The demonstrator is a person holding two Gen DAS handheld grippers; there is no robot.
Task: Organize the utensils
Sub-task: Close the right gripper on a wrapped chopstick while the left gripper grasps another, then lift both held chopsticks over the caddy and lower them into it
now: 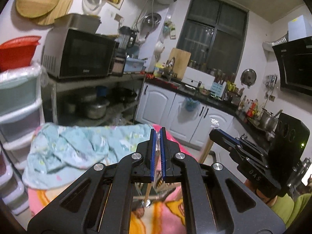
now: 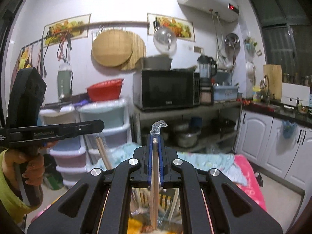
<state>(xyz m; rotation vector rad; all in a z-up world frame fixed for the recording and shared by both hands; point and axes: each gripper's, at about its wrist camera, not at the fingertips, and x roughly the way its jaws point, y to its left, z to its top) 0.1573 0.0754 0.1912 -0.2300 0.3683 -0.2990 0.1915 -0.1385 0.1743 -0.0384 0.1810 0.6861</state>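
The right gripper (image 2: 155, 136) is clenched on a pair of wooden chopsticks (image 2: 154, 183) in a clear plastic sleeve. In the right wrist view the sticks run lengthwise between the blue pads, their long axis in line with the fingers: the pale round end sits at the fingertips, and the shaft runs back and down toward the camera, passing below the jaws. A crumpled twist of plastic (image 2: 158, 127) sticks up past the tips. The wood is smooth, light tan and thin; the wrap is glossy and wrinkled. The left gripper (image 1: 157, 134) is also closed tight, with a sliver of clear wrap (image 1: 158, 136) showing in the narrow slot between its ribbed blue pads; a thin wooden stick (image 1: 148, 192) hangs below the jaws, slanting down and leftward, with a shiny bit of wrap at its lower end. Whether the pads pinch the wood itself or only the wrap cannot be told. In the left wrist view the right gripper appears at the right, holding its sticks upright-slanted with the wrap on top. Both tools are black, angular, with silver round bolts. Under them lies a fuzzy pink blanket (image 1: 171, 210) with yellow print and a rumpled pale-blue cloth (image 1: 81, 148). Behind stand a boxy microwave (image 2: 167, 91), stacked plastic drawers (image 2: 109, 120) and a red basket (image 2: 105, 89).
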